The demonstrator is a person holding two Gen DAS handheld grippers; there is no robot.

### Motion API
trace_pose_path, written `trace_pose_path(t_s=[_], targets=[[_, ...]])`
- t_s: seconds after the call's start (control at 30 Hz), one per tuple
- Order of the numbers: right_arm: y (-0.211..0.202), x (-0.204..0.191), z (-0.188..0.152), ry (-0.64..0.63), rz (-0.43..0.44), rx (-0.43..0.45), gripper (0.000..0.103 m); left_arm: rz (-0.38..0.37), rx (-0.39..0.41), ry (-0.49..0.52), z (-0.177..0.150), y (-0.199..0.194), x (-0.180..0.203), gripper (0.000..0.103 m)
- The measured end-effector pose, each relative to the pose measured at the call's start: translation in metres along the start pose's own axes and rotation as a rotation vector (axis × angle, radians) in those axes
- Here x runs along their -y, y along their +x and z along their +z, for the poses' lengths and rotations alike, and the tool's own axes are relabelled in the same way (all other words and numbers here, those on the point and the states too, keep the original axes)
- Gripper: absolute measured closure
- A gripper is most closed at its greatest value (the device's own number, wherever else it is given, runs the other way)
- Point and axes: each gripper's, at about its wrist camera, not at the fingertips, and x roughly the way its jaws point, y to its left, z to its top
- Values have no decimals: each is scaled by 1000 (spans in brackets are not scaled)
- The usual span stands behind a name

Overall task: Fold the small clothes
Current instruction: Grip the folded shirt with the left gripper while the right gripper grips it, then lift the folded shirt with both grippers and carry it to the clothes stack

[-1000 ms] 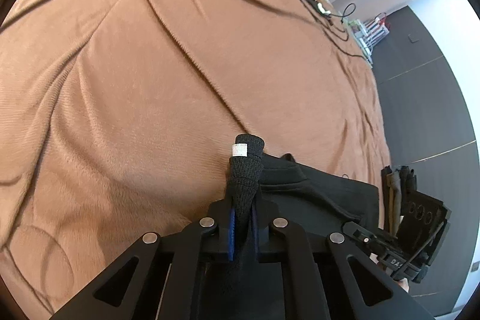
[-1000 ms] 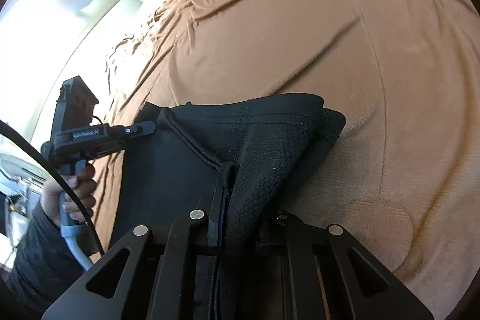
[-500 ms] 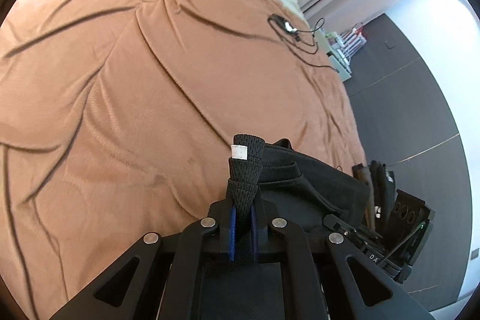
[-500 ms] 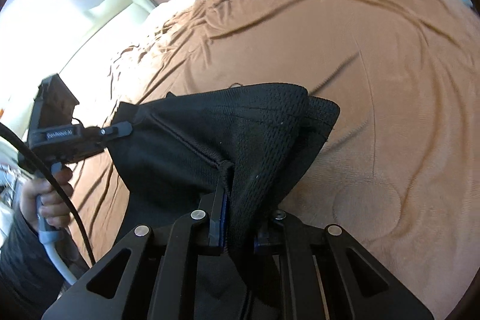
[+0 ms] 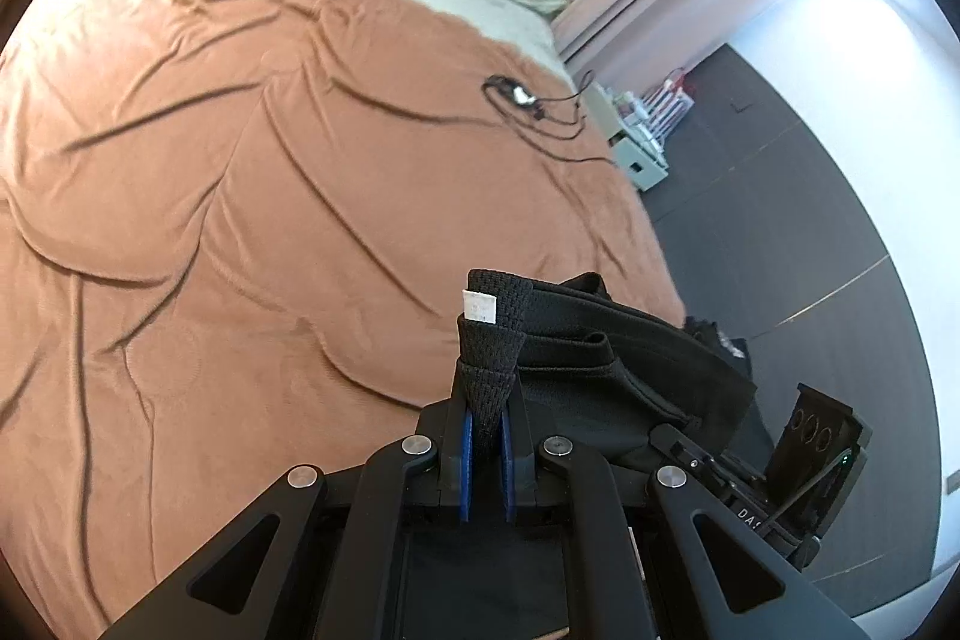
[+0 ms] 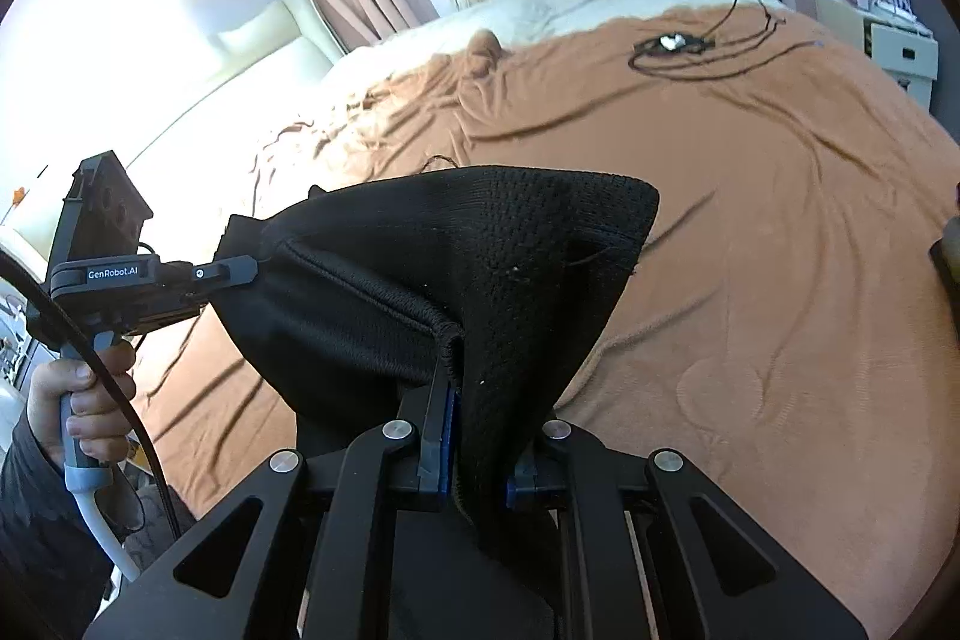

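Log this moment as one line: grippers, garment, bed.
left gripper: shut on black garment | right gripper: shut on black garment | garment: held up between both above brown blanket | fold: not yet laid

Black garment (image 6: 516, 274) of coarse matt mesh knit; brown bedspread (image 5: 240, 196) soft, velvety cloth; claw (image 5: 485, 436) matt black plastic

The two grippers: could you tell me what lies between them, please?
Only the black garment spans that stretch, pinched by the right gripper and the left gripper. The right wrist view shows it best, above the brown blanket.
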Motion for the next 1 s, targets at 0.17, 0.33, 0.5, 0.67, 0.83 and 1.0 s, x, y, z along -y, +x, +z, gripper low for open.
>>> trace_pose_path(t_s=[0.17,0.33,0.5,0.67,0.83,1.0], targets=[[-36,-11,-10,-41,-10,45,95,-21,42,39,-6,-28,28,96],[-74,-24,-23,-75,-25,97,95,-49,71,70,-13,-49,54,96],[-109,-32,-33,-98,-53,143,95,-83,83,86,-22,-66,82,96],[-138,-38,-40,-119,-78,195,95,-112,101,120,-26,-79,112,96],[-167,-41,-43,-150,-111,245,95,-152,110,153,-30,-88,140,96],[-195,-40,-48,-172,-152,296,95,-199,103,199,-33,-91,178,96]])
